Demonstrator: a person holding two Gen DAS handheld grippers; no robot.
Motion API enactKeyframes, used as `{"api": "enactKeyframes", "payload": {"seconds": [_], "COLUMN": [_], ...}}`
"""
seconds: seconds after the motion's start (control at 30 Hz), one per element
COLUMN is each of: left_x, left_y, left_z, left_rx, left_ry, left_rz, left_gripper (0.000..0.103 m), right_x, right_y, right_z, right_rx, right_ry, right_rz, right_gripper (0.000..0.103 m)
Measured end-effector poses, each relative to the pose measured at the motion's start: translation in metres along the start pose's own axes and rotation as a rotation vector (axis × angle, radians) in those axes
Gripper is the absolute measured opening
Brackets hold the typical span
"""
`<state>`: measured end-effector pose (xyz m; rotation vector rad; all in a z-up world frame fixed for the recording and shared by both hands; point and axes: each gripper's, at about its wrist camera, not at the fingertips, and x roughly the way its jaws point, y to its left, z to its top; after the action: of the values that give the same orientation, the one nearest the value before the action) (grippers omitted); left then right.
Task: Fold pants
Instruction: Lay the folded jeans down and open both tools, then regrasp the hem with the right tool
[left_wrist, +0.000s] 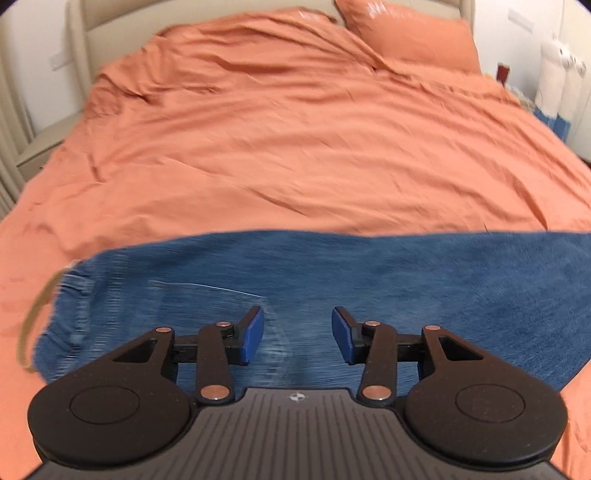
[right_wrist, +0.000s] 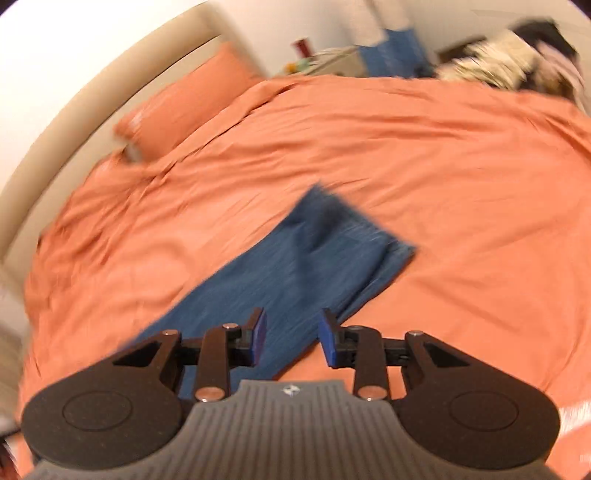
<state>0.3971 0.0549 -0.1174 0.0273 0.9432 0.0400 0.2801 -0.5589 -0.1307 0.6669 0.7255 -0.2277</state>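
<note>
— Fingers of the left gripper (left_wrist: 297, 335) stand apart with nothing between them; the right gripper (right_wrist: 291, 339) is also parted and empty. Where are the pants?

— The pants (left_wrist: 332, 280) lie flat on the orange bed cover (left_wrist: 295, 147), a long blue strip near the cover's closer edge, below both grippers. In the right view the leg ends (right_wrist: 354, 236) point toward the cover's middle.

— How will they handle?

— I judge the denim heavy and limp, not slippery. Better to pinch a thick edge: the waistband (left_wrist: 70, 295) or the hems.
</note>
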Motion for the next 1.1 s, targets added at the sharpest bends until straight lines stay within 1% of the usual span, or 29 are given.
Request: {"api": "enactKeyframes", "payload": {"seconds": [0.13,0.23,0.33,0.4,0.43,0.47,0.53,0.57,0.6,0.63,0.7,0.73,0.8,0.87,0.97,1.03,1.07,1.1], "left_x": [0.034,0.054,0.072,0.08,0.082,0.084,0.088,0.09,0.091,0.091,0.092,0.092,0.09,0.089,0.087,0.08,0.077,0.073], "left_y": [-0.029,-0.043,-0.046,-0.045,-0.044,-0.044,-0.045,-0.046,-0.047,-0.047,-0.049,-0.05,-0.052,-0.053,-0.056,-0.06,-0.061,-0.066], "left_z": [0.003,-0.001,-0.008,-0.014,-0.015,-0.017,-0.018,-0.019,-0.019,-0.019,-0.018,-0.019,-0.022,-0.023,-0.022,-0.02,-0.017,-0.018], "left_rx": [0.028,0.053,0.052,0.042,0.037,0.035,0.037,0.041,0.043,0.045,0.049,0.049,0.048,0.044,0.055,0.074,0.088,0.102], "left_ry": [0.077,0.124,0.174,0.19,0.193,0.194,0.195,0.196,0.195,0.193,0.189,0.186,0.182,0.179,0.172,0.147,0.128,0.109], "left_rz": [0.019,0.041,0.062,0.067,0.067,0.068,0.072,0.075,0.079,0.082,0.086,0.086,0.089,0.094,0.104,0.117,0.121,0.116], "left_gripper": [0.051,0.051,0.051,0.051,0.051,0.051,0.051,0.051,0.051,0.051,0.051,0.051,0.051,0.051,0.051,0.051,0.051,0.051], "right_x": [0.044,0.082,0.119,0.136,0.142,0.145,0.145,0.141,0.134,0.123,0.097,0.089,0.093,0.109,0.119,0.12,0.119,0.115], "right_y": [-0.036,-0.058,-0.07,-0.078,-0.083,-0.087,-0.09,-0.087,-0.083,-0.079,-0.072,-0.071,-0.077,-0.086,-0.089,-0.088,-0.087,-0.088], "right_z": [0.035,0.05,0.053,0.054,0.053,0.052,0.054,0.056,0.057,0.059,0.062,0.062,0.058,0.049,0.041,0.04,0.041,0.041], "right_rx": [0.068,0.13,0.161,0.191,0.208,0.226,0.24,0.223,0.196,0.166,0.117,0.102,0.102,0.113,0.108,0.108,0.109,0.112], "right_ry": [0.009,0.036,0.063,0.072,0.074,0.077,0.081,0.078,0.063,0.038,-0.036,-0.049,-0.025,0.015,0.008,0.01,0.016,0.015], "right_rz": [0.001,0.013,0.001,0.001,0.008,0.019,0.036,0.052,0.057,0.064,0.075,0.056,0.021,-0.028,-0.045,-0.047,-0.042,-0.038], "right_gripper": [0.029,0.029,0.028,0.028,0.024,0.021,0.011,0.009,0.002,0.0,0.0,0.0,0.0,0.0,0.0,0.0,0.001,0.011]}}
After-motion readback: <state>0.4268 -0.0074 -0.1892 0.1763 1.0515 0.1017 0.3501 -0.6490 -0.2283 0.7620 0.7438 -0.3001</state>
